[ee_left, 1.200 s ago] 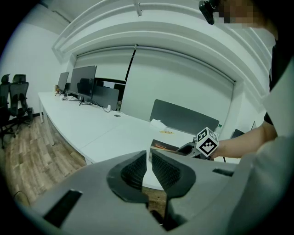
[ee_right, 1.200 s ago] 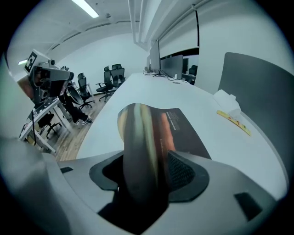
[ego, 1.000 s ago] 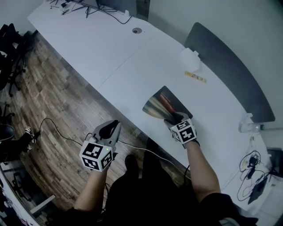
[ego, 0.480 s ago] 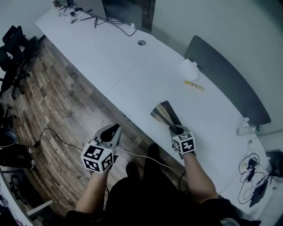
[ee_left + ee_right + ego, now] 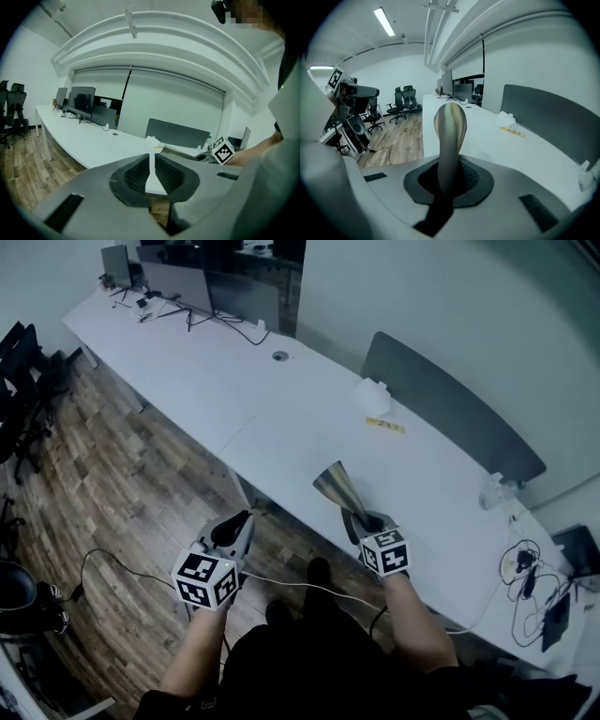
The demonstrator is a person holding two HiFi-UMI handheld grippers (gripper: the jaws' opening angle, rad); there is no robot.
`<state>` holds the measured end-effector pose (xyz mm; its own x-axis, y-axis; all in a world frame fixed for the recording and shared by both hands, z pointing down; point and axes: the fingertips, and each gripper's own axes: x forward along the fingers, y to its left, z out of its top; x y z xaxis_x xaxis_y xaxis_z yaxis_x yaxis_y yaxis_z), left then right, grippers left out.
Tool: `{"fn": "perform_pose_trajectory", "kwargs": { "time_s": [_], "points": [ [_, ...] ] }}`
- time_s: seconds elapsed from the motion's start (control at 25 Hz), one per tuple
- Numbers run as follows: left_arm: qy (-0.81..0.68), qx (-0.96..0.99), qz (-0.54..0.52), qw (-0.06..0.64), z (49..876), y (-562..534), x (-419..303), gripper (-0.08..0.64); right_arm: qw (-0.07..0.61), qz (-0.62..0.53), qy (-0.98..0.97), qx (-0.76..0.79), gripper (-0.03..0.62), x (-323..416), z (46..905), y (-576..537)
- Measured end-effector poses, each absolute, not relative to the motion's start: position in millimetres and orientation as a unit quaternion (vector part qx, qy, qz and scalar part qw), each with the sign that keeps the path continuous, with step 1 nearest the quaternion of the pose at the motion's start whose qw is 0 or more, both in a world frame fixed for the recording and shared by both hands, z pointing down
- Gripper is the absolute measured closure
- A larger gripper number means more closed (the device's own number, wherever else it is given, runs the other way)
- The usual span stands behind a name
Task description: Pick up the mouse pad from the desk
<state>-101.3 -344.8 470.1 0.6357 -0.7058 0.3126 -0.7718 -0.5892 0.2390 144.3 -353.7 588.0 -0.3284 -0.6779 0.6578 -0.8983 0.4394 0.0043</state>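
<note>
Right gripper view: tool [image 5: 449,174] clamps mouse pad [image 5: 450,125].

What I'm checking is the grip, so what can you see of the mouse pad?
The thin, flexible mouse pad, with a streaked grey-tan sheen, is pinched at its near edge by the right gripper, whose fingers have just been closing on it. It curls along its length and stands tilted up, clear of the long white desk. Nothing else touches it.

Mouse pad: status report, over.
Right gripper just closed tighter, clamped on mouse pad. Pad off the desk. Left gripper shut, empty. Nothing blocking.
</note>
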Motion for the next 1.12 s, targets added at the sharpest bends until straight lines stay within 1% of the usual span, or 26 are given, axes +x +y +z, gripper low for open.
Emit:
{"fn": "perform_pose_trajectory", "kwargs": {
  "time_s": [0.16,0.32,0.76,1.12],
  "points": [
    [-0.379,0.907,0.095,0.160,463,-329,-93,0.518,0.281,0.169,-0.788,0.521,0.557,136,556,-318],
    [-0.337,0.923,0.096,0.157,464,-320,-64,0.518,0.269,0.161,-0.780,0.542,0.557,144,532,-279],
    [-0.236,0.957,0.111,0.127,447,-292,40,0.518,0.213,0.167,-0.756,0.596,0.557,202,496,-224],
    [-0.201,0.968,0.111,0.106,428,-258,120,0.518,0.173,0.157,-0.749,0.620,0.557,265,464,-169]
  ]
}}
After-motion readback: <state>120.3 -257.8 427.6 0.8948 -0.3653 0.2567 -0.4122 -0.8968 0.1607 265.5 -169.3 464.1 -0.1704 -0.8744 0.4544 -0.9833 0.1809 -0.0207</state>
